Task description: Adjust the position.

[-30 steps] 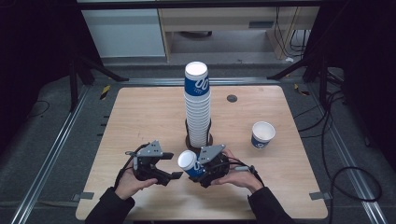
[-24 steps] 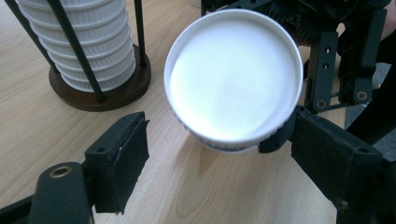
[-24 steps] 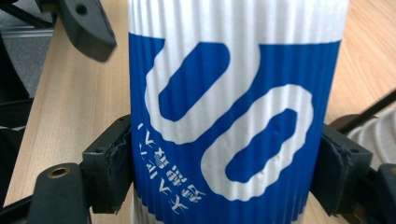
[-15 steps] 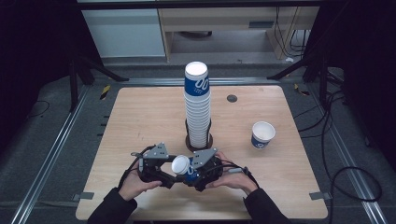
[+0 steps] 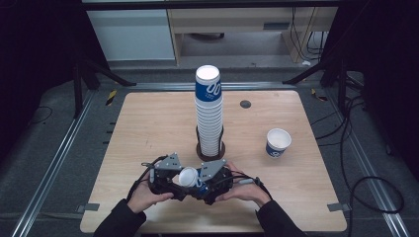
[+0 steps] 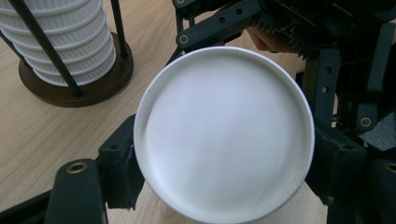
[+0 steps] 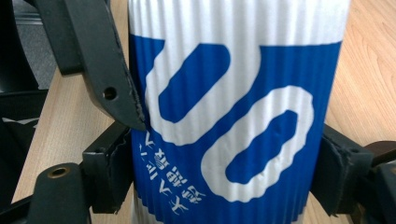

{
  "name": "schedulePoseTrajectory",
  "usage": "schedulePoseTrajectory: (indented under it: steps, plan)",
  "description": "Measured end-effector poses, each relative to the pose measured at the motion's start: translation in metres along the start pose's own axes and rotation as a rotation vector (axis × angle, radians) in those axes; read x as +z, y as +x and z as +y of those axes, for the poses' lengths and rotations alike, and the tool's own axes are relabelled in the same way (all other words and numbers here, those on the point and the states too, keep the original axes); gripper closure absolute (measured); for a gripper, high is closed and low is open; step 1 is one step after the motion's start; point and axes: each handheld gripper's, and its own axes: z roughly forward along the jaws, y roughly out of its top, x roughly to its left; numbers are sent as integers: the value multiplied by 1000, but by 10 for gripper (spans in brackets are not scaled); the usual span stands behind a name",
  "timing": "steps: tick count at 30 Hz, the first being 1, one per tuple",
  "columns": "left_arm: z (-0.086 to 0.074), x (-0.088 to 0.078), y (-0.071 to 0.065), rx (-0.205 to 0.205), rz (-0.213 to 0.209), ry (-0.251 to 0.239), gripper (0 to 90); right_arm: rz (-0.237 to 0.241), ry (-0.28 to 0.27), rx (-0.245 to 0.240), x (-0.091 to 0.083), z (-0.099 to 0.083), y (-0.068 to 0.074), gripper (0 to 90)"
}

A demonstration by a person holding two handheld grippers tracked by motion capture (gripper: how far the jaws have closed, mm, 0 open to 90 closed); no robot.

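1. One tall stack of cups [image 5: 208, 116] stands in one holder [image 5: 211, 149] at the table [image 5: 148, 123] centre; one loose cup [image 5: 277, 142] stands well apart to its right.
2. One held cup [image 5: 189, 177] lies on its side near the front edge, between both grippers.
3. The right gripper [image 5: 207, 185] pinches its ribbed wall.
4. The left gripper [image 5: 170, 183], jaws just closing, presses on its rim.
5. Both hands sit low, facing each other.
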Motion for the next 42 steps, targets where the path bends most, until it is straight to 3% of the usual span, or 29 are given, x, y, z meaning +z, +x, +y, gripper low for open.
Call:
schedulePoseTrajectory:
  steps: [5, 8, 12, 22, 27, 32, 42]
  plan:
    - [0, -1, 0, -3, -3, -1, 251, 5, -6, 12, 1, 0, 0, 188]
    - [0, -3, 1, 0, -1, -5, 254, 4, -16, 27, 0, -1, -2, 105]
    - [1, -10, 3, -7, 7, -32, 254, 4, -41, 53, -7, -1, -5, 73]
    - [-2, -30, 16, -50, 44, -117, 254, -43, -147, 141, -40, -7, -19, 57]
    - [-1, -37, 17, -62, 61, -195, 254, -57, -178, 178, -47, -12, -23, 59]
    - [0, -40, 15, -64, 46, -247, 255, -38, -197, 189, -44, -12, -22, 58]
    - [2, -34, 9, -41, -8, -254, 255, 24, -241, 196, -35, -10, -21, 55]
